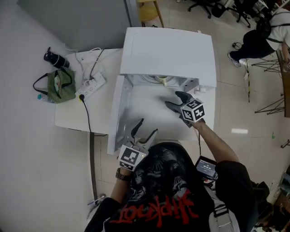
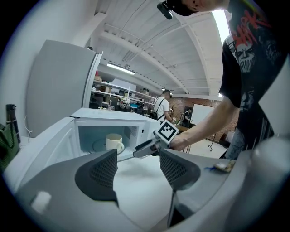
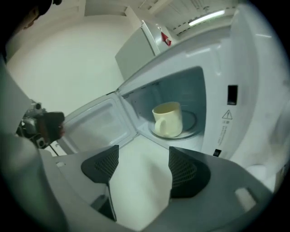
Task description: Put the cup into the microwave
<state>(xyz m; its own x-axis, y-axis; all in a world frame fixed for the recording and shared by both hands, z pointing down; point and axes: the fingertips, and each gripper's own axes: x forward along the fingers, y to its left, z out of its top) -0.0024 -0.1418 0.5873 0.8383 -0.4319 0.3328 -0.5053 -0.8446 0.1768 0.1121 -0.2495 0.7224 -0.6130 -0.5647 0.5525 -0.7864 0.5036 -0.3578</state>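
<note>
A cream cup [image 1: 163, 80] [image 2: 113, 142] [image 3: 168, 118] stands upright on the glass turntable [image 3: 192, 123] inside the white microwave [image 1: 170, 50]. The microwave's door [image 1: 116, 113] [image 3: 97, 124] is swung open to the left. My right gripper [image 1: 173, 99] [image 3: 142, 165] hovers just outside the cavity mouth, open and empty, with the cup beyond its jaws. My left gripper [image 1: 148, 126] [image 2: 138, 165] is nearer my body beside the open door, also open with nothing between its fingers. It looks toward the cavity, and the right gripper [image 2: 149, 146] shows in its view.
Left of the microwave on the white table [image 1: 72, 113] lie a power strip [image 1: 90, 86], a green bag [image 1: 61, 84] and a black bottle [image 1: 55, 58]. A yellow stool [image 1: 149, 11] stands behind the microwave. A person [image 1: 258, 41] sits at the far right.
</note>
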